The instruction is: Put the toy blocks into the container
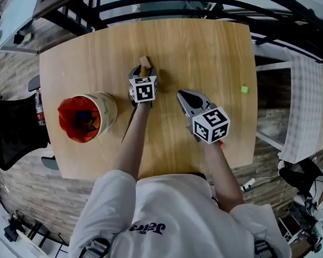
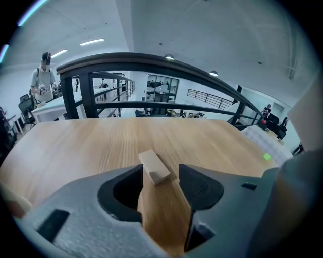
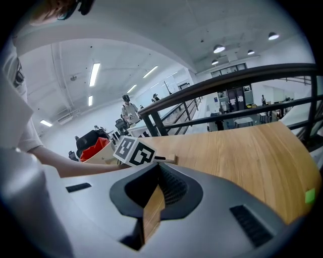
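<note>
A plain wooden block [image 1: 144,62] lies on the round wooden table [image 1: 200,47], past the middle. My left gripper [image 1: 142,71] is down at it and open; in the left gripper view the block [image 2: 154,167] sits between the left gripper's [image 2: 161,170] jaw tips, with a gap on its right side. My right gripper [image 1: 179,93] hovers to the right of it, shut and empty, as the right gripper view [image 3: 159,166] shows. A small green block [image 1: 245,89] lies near the table's right edge. The container [image 1: 87,117], beige with a red lining, stands at the left.
A black bag [image 1: 11,132] sits off the table's left side. A dark metal railing [image 2: 151,60] runs behind the far edge. A white bench [image 1: 307,106] stands to the right. The green block [image 3: 309,196] is low right in the right gripper view.
</note>
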The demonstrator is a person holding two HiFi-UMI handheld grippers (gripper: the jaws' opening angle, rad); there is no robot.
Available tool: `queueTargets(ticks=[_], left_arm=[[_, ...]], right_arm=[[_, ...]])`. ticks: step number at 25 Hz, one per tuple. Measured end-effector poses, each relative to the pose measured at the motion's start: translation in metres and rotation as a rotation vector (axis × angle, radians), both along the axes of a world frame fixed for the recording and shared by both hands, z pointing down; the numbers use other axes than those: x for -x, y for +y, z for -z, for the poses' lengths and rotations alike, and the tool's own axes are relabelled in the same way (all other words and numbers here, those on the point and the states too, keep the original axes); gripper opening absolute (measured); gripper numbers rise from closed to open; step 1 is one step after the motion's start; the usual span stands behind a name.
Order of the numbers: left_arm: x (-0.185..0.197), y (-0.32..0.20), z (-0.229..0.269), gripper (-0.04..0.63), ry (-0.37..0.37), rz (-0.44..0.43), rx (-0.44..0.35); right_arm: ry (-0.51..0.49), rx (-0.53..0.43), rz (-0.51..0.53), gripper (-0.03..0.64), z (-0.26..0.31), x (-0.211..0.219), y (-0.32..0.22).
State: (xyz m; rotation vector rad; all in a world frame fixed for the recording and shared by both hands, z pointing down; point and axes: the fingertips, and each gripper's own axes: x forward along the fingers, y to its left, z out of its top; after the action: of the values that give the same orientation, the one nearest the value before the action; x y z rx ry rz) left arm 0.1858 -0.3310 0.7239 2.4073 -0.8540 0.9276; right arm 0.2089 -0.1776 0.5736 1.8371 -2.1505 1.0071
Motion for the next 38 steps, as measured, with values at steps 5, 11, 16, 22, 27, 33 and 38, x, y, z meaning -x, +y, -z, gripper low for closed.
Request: queueTargets(ticks=[5,11,16,22,27,33,38], left_arm=[[-0.004,-0.003,-0.015,0.211,-0.023,0.044,0.031],[-0.004,0.002,-0.016,0.147,-0.032,0.053,0.04],[0.002,0.014,-0.006,0.144,-0.024,0.005,0.048],[0.014,0.053,0.035,0.144,0.031,-0.073,0.023],[0.04,0.094,0.076,0.144,0.085,-0.108,-0.007],[0.084,0.128,0.124,0.144,0.133,-0.115,-0.052],[0.122,0.143,0.162,0.144,0.156,-0.113,-0.125]], right_arm=[[-0.002,0.014,-0.007,0.014,-0.003,-0.001,0.004],[-0.003,0.02,-0.033,0.014,-0.003,-0.004,0.015],[0.0,-0.005,-0.052,0.015,0.007,-0.004,0.018],[0.02,-0.035,-0.044,0.014,0.029,0.014,0.031],[0.033,-0.055,-0.028,0.014,0.045,0.043,0.052],[0.03,-0.075,-0.003,0.014,0.059,0.08,0.071],[0.049,-0.126,0.051,0.014,0.079,0.11,0.065]])
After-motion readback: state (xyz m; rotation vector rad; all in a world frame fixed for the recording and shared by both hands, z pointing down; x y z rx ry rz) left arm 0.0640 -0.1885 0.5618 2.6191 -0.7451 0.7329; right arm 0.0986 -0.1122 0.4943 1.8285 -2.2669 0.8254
